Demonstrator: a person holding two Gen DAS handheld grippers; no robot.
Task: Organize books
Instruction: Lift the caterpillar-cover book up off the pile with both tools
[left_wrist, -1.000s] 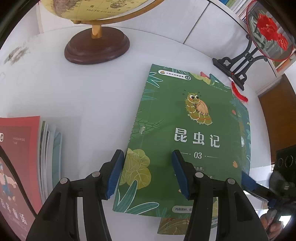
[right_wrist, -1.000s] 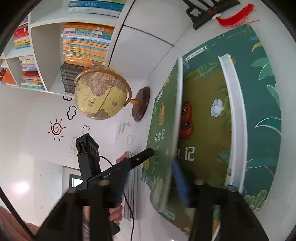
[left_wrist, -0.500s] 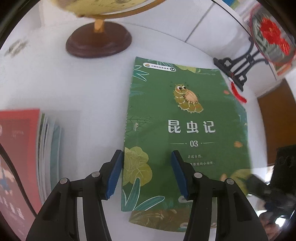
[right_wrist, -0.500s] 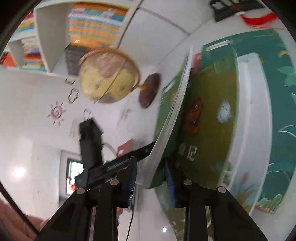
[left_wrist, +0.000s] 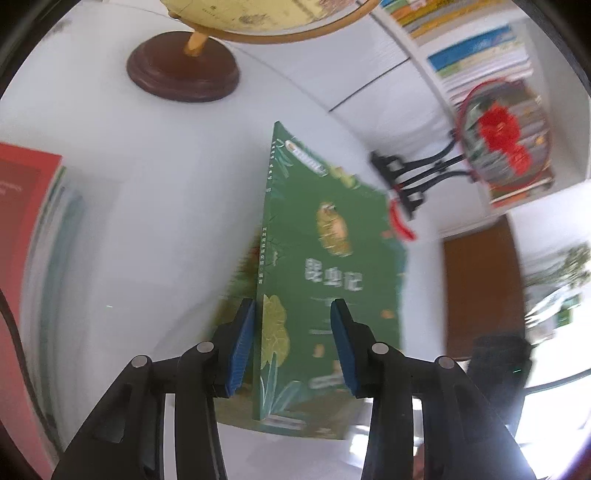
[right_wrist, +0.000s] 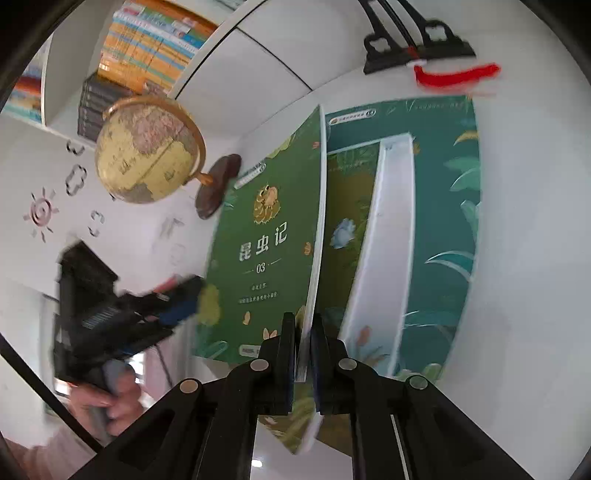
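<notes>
Right hand-held gripper is clenched on the near edge of the green book, tilting it up off two more books on the white desk. Left hand-held gripper, jaws just closing, straddles its spine without pressing. Globe and bookshelves stand beyond.

Green book tilted up, left gripper straddling its spine
</notes>
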